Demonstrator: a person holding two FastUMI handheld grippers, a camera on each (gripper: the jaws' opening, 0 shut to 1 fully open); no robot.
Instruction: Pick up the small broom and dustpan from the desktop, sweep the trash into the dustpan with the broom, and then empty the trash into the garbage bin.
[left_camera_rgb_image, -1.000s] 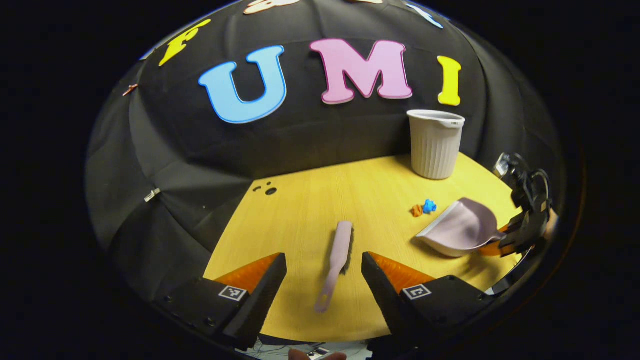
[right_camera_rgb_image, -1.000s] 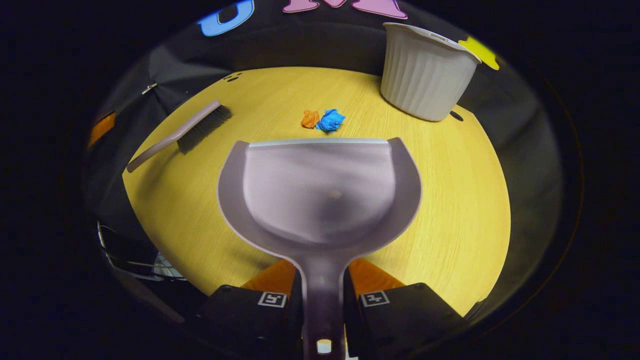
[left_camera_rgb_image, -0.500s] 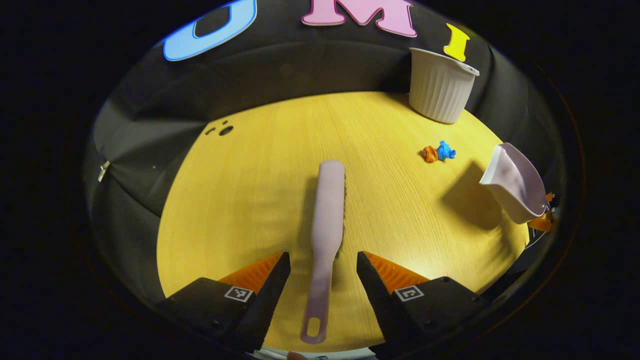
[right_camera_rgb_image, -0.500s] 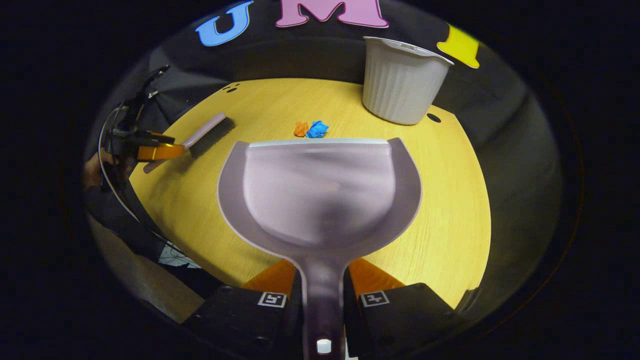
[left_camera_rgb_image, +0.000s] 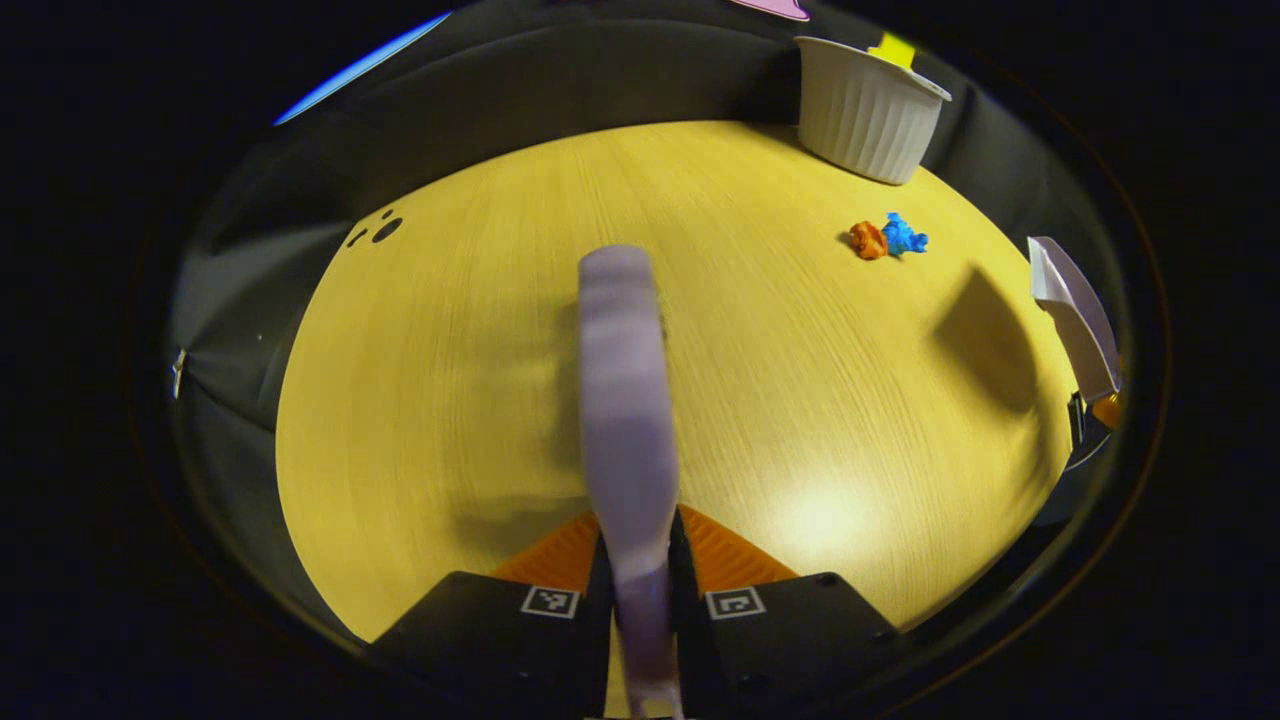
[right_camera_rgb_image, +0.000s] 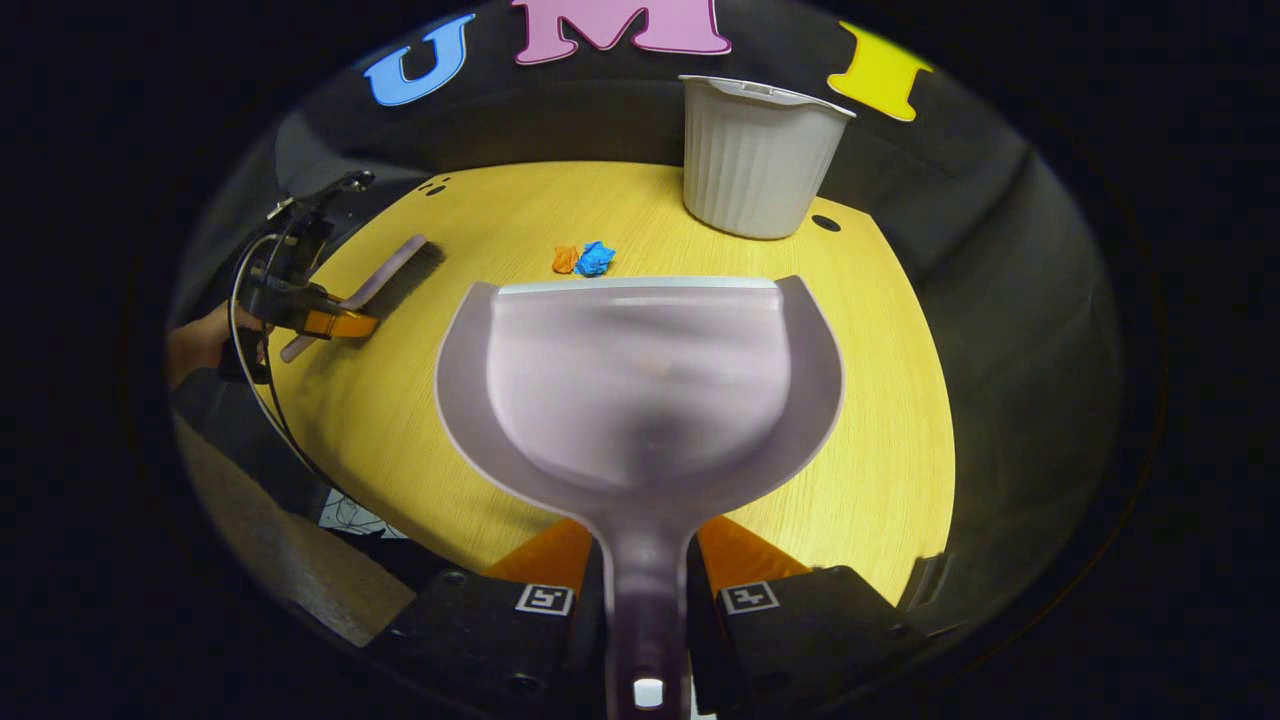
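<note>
My left gripper (left_camera_rgb_image: 640, 560) is shut on the handle of the pale pink broom (left_camera_rgb_image: 622, 400), which points ahead over the wooden table (left_camera_rgb_image: 450, 350). An orange scrap (left_camera_rgb_image: 866, 240) and a blue scrap (left_camera_rgb_image: 904, 236) lie together at the far right, in front of the white ribbed bin (left_camera_rgb_image: 866, 110). My right gripper (right_camera_rgb_image: 645, 570) is shut on the handle of the pink dustpan (right_camera_rgb_image: 640, 390), held above the table with its lip toward the scraps (right_camera_rgb_image: 582, 259). In the right gripper view the left gripper (right_camera_rgb_image: 330, 322) holds the broom (right_camera_rgb_image: 385, 280) at the left table edge.
The bin (right_camera_rgb_image: 755, 155) stands at the back of the table against the black cloth wall. Small holes (left_camera_rgb_image: 383, 230) mark the table's far left and one hole (right_camera_rgb_image: 826, 222) sits beside the bin. A hand (right_camera_rgb_image: 200, 340) holds the left gripper, with cables beside it.
My left gripper moved in over the broom handle and shut on it. The right gripper pulled back a little with the dustpan, so the scraps and bin look farther off.
</note>
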